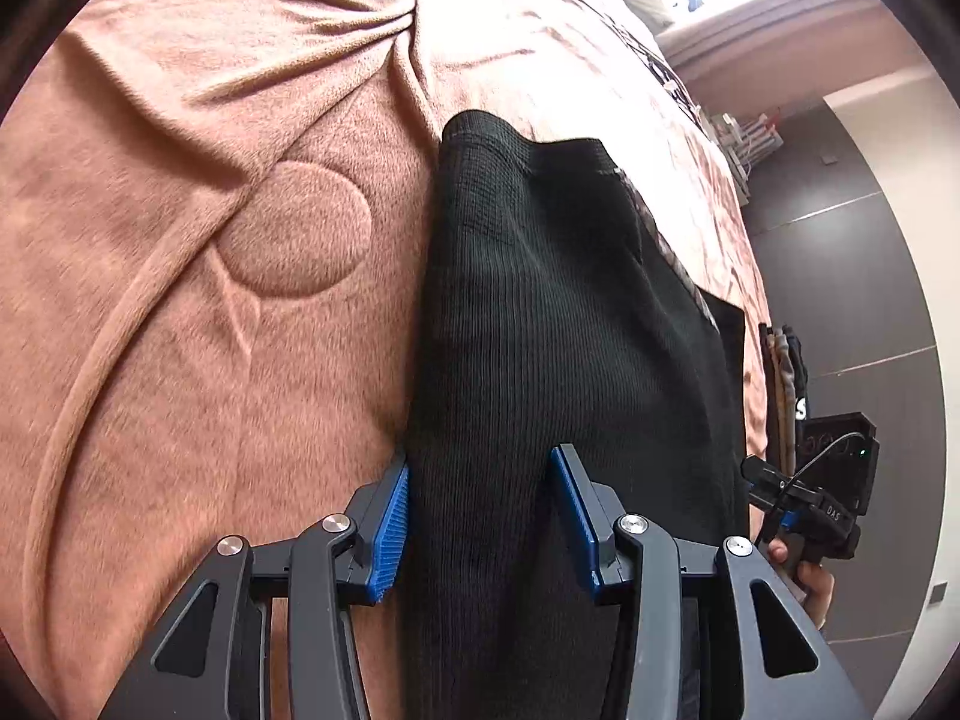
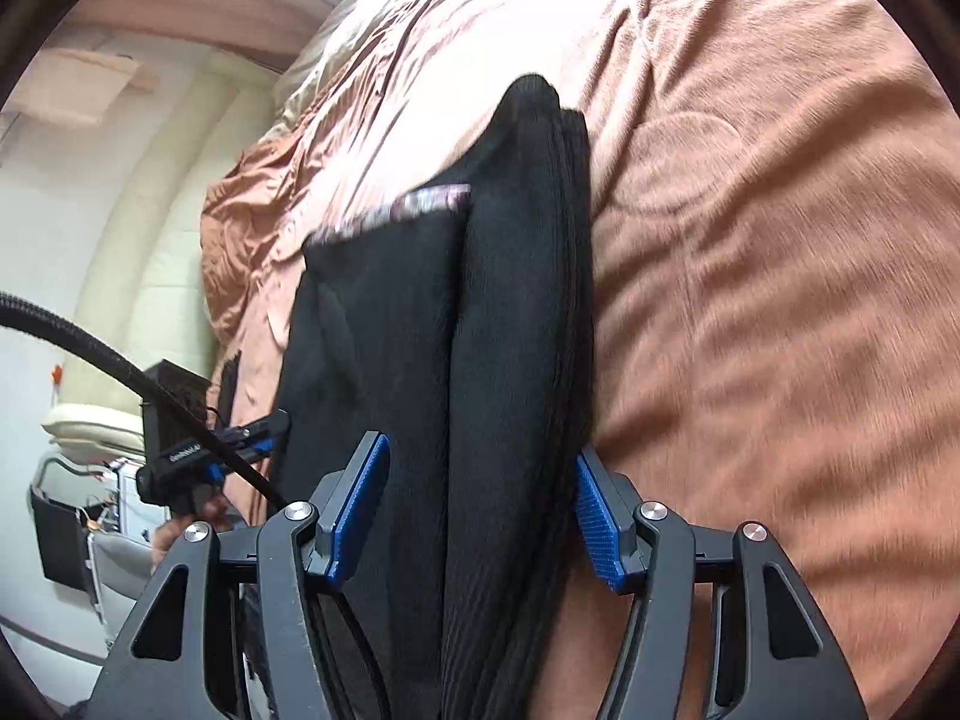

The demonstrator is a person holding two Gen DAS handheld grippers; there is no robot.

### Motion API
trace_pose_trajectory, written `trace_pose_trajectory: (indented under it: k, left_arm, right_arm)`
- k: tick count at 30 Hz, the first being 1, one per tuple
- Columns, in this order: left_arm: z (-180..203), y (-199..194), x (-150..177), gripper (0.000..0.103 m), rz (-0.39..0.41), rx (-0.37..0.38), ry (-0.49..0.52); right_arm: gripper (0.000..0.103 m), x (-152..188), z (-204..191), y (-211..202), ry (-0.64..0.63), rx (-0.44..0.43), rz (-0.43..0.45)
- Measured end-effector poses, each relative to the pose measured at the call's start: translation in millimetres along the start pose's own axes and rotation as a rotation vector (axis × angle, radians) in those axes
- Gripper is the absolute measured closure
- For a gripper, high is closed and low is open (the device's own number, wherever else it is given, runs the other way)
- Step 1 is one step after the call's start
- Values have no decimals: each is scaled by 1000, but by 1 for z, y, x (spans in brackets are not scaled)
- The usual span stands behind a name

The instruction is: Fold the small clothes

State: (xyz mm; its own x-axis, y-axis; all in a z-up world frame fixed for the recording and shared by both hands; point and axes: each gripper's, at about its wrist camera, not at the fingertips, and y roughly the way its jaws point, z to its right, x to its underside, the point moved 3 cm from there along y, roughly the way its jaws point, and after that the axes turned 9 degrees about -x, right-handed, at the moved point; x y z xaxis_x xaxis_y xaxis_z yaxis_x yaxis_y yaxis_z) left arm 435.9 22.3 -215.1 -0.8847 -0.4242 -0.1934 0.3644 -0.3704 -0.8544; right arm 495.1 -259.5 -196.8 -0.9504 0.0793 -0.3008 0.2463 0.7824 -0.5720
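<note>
**Inspector:** Bedding first. What covers the surface?

**Assistant:** Plush pinkish-brown blanket (image 1: 198, 324), creased, with a stitched round shape pressed into the pile. It fills most of both wrist views. Past the edge of the bed, the left wrist view shows dark floor (image 1: 840, 276) and a pale wall.

**Inspector:** Location of the garment?

**Assistant:** One black ribbed knit garment (image 1: 540, 330) lies on the blanket, running away from both cameras. From the right wrist view it shows as doubled layers (image 2: 510, 312), with a thin patterned strip (image 2: 420, 204) along one edge of the flatter panel.

**Inspector:** Left gripper?

**Assistant:** The left gripper (image 1: 483, 522) has its blue pads (image 1: 393, 534) apart, one on each side of a bunched width of the black fabric. The cloth fills the gap and meets the left pad; the right pad lies over the knit. The jaws are spread, and I cannot confirm they pinch.

**Inspector:** Right gripper?

**Assistant:** Same arrangement. The right gripper (image 2: 477, 516) straddles the folded stack, blue pads (image 2: 600, 528) wide apart with fabric between them. Whether it bears on the cloth I cannot tell.

**Inspector:** Do the grippers see each other?

**Assistant:** Yes. The right unit appears at the right edge of the left view, held in a hand (image 1: 807, 582). The left unit appears at the left edge of the right view, behind a black braided cable (image 2: 120, 360).
</note>
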Motion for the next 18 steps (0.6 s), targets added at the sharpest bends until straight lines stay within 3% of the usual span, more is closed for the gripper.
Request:
trace_pose_trajectory:
  k: [16, 18]
  left_arm:
    - [10, 26, -66, 57, 3, 34, -16]
    - [11, 26, -73, 64, 18, 28, -10]
  right_arm:
    - [49, -57, 8, 51, -10, -60, -27]
    - [54, -60, 9, 49, -11, -53, -29]
